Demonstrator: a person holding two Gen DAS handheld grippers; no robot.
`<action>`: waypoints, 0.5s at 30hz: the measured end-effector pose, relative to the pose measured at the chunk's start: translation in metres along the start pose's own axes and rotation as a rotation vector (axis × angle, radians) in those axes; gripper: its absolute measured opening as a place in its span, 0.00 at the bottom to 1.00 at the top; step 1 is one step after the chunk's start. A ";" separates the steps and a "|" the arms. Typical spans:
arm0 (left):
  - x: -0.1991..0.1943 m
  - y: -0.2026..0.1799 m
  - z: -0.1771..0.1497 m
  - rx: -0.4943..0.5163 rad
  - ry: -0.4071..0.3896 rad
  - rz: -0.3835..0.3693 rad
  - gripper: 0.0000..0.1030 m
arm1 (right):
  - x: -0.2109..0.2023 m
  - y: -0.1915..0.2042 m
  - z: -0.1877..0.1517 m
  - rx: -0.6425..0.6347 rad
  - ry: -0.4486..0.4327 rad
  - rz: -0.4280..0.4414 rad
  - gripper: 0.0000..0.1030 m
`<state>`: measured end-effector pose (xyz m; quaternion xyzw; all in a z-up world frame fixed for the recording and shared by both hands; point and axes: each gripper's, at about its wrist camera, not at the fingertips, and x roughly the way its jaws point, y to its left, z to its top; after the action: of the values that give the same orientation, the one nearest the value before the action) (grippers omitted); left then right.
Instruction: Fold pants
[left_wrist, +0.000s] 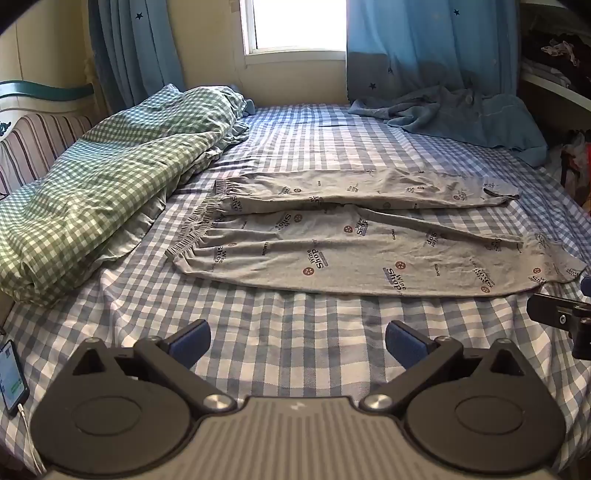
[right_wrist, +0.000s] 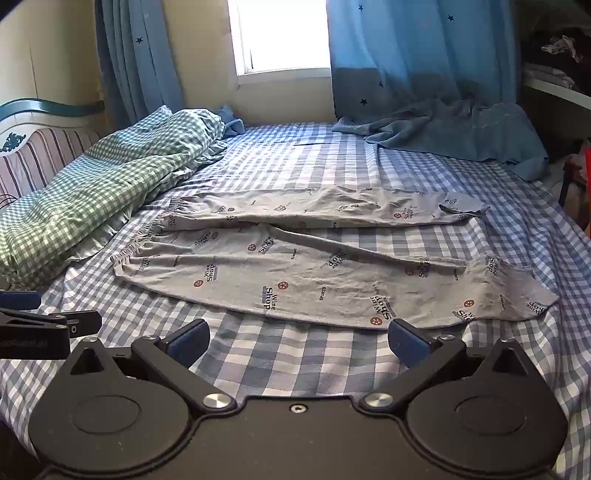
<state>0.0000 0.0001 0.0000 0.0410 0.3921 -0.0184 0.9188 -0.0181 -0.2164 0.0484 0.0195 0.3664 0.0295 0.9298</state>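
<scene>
grey printed pants (left_wrist: 369, 236) flat mid-frame on checked bedsheet (left_wrist: 295, 155), unfolded | soft, light, limp knit; likely best taken at elastic waistband (left_wrist: 195, 229) left, cuffs right | left gripper (left_wrist: 297, 341) and right gripper (right_wrist: 299, 341) both spread wide, empty, lower frame | bare sheet in front; green gingham duvet (left_wrist: 92, 199) crowds left

The grey pants (right_wrist: 332, 266) carry a repeated print reading "Wine Shop", set sideways or upside down across both legs. Smaller black lettering reading "SPORTS" appears between these prints, most clearly near the lower edge of the near leg in the right wrist view. The same "Wine Shop" print is legible on the pants (left_wrist: 369, 254) in the left wrist view. The phone (left_wrist: 11, 376) at the bed's left edge shows a lit screen; its text is too small to read.
</scene>
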 end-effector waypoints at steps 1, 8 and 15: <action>0.000 0.000 0.000 0.000 0.000 0.001 1.00 | 0.000 0.000 0.000 0.001 0.005 0.001 0.99; -0.001 -0.001 -0.001 -0.001 0.000 0.004 1.00 | 0.000 -0.001 0.000 0.014 0.016 0.013 1.00; 0.005 0.003 -0.002 -0.005 0.005 0.000 1.00 | 0.001 0.003 -0.010 0.018 0.023 0.026 0.99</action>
<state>0.0016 0.0029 -0.0049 0.0389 0.3943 -0.0173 0.9180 -0.0241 -0.2134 0.0409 0.0320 0.3768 0.0385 0.9249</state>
